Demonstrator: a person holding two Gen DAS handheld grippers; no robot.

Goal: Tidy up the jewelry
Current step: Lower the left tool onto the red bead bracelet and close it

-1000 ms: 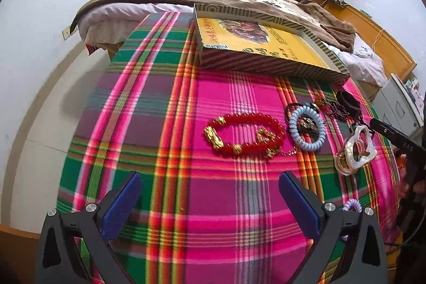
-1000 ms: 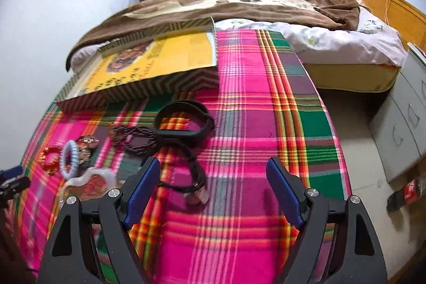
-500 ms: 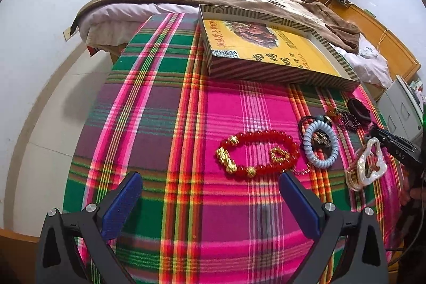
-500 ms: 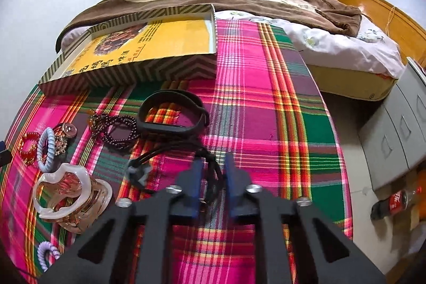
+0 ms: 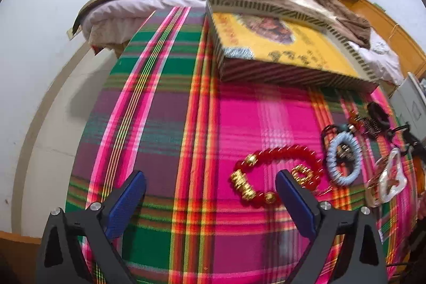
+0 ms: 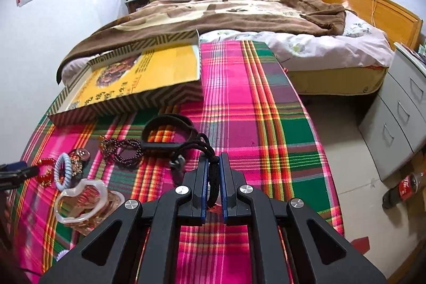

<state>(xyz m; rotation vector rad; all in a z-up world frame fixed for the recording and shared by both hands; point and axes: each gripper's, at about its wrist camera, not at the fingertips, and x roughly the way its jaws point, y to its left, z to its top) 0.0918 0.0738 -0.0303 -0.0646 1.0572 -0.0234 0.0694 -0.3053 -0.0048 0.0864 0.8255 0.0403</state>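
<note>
Pinching a black cord necklace (image 6: 205, 151), right gripper (image 6: 213, 164) fingers nearly closed.

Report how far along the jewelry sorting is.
Done: nothing looks put away; the yellow box is closed. In hand: right gripper has its jaws shut on the black cord. Left gripper is open. Left: red bead bracelet, blue coil band, the rest.

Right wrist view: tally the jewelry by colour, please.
Red: 1 (bracelet)
Blue: 1 (coil)
White: 1 (bangle)
Black: 2 (band; cord pinched in the right gripper)
Dark brown: 1 (beads)
Total: 6
Gold pieces under the bangle and small bits by the coil are too unclear to count.
</note>
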